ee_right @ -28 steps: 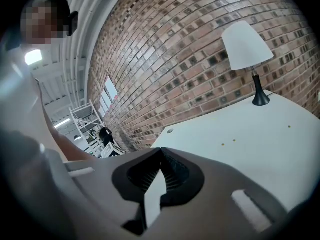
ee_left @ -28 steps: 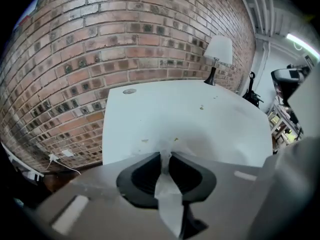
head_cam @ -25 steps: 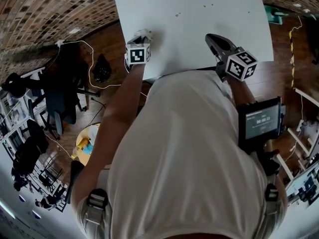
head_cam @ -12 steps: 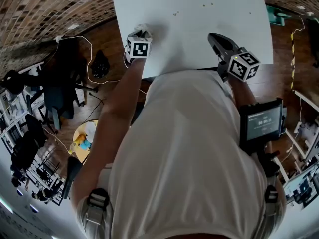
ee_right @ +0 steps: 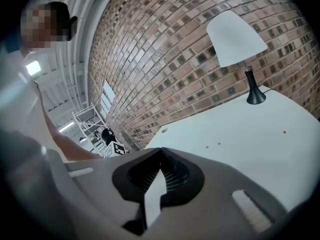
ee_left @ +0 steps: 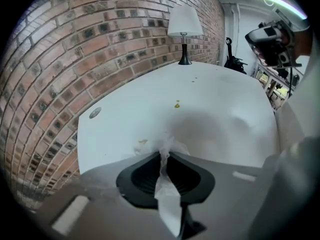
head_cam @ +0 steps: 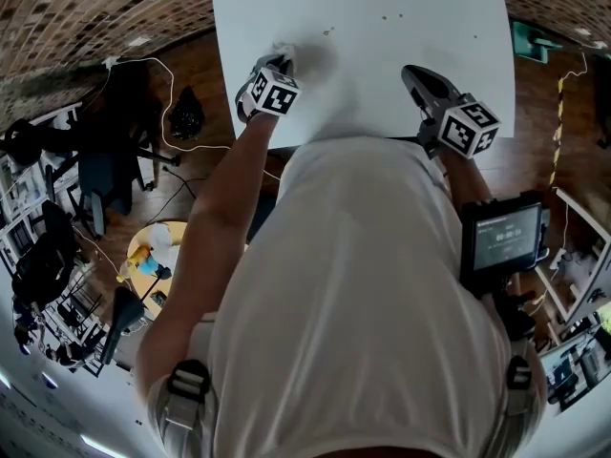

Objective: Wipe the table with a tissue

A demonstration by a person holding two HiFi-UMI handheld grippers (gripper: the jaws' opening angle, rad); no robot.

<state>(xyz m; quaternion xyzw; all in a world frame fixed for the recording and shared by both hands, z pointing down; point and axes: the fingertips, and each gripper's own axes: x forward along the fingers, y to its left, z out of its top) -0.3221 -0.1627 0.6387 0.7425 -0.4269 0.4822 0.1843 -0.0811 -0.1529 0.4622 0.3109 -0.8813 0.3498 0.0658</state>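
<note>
On one table [head_cam: 382,74], one tissue [head_cam: 284,54]

One white table [head_cam: 430,27]. One lamp [ee_left: 184,29] with a white shade. One tissue [ee_left: 167,196]. Two grippers: the left gripper [head_cam: 277,62] and the right gripper [head_cam: 413,74]. One round hole [ee_left: 95,112] in the tabletop. One small screen [head_cam: 503,237]. A few crumbs [ee_left: 177,104], too small to count exactly.
</note>
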